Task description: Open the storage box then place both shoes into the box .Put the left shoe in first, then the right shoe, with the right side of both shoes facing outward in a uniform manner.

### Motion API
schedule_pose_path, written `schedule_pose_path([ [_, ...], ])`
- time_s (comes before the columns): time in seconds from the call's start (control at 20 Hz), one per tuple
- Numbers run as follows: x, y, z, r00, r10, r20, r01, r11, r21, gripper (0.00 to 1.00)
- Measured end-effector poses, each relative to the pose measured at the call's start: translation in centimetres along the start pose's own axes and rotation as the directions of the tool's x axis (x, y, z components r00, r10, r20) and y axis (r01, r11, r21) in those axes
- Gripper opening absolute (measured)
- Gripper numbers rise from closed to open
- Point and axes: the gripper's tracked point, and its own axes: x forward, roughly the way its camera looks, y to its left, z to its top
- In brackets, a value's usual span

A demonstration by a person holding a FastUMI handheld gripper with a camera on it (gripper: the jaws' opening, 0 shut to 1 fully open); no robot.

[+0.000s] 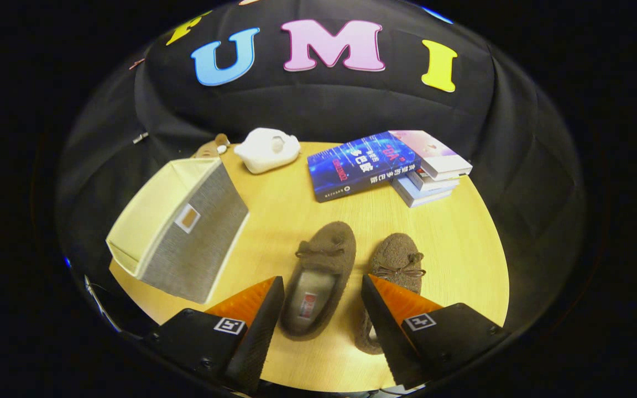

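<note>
Hovering above the wooden table (462, 243), the gripper (323, 290) was held with its fingers wide apart and nothing was grasped. The left shoe (318, 276) was seen between the fingers, and the right shoe (398, 262) lay just beside it, partly hidden behind one finger. The storage box (186, 226) was placed well apart, near a stack of books (385, 163) and a white object (267, 149).

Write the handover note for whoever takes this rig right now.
Tool: open, holding nothing, hanging over the left shoe, whose heel lies between the fingers.
Right shoe: beside it on the table, partly under one finger.
Storage box: on the table ahead and off to the side; whether it is open, I cannot tell.
Done: no shoe boxed.
Left: open box if needed, left shoe in, then right.
</note>
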Motion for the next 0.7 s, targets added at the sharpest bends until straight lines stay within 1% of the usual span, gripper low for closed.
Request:
schedule_pose_path([
  [0.05, 1.3, -0.4, -0.7, 1.000, -0.014, -0.021, 0.014, 1.000, -0.011, 0.84],
  [0.15, 3.8, -1.2, -1.6, 0.998, -0.047, -0.050, 0.045, 0.998, -0.034, 0.80],
  [0.25, 6.0, -1.8, -2.4, 0.996, -0.050, -0.079, 0.046, 0.998, -0.049, 0.75],
  [0.3, 6.8, -1.9, -2.6, 0.995, -0.053, -0.085, 0.049, 0.997, -0.056, 0.74],
  [0.4, 7.9, -2.2, -2.7, 0.995, -0.050, -0.085, 0.045, 0.997, -0.057, 0.70],
  [0.55, 9.3, -1.8, -2.5, 0.995, -0.032, -0.091, 0.028, 0.999, -0.043, 0.54],
  [0.6, 9.6, -2.0, -2.5, 0.995, -0.039, -0.093, 0.035, 0.998, -0.043, 0.52],
  [0.7, 10.3, -2.9, -2.3, 0.993, -0.088, -0.081, 0.084, 0.995, -0.052, 0.49],
])
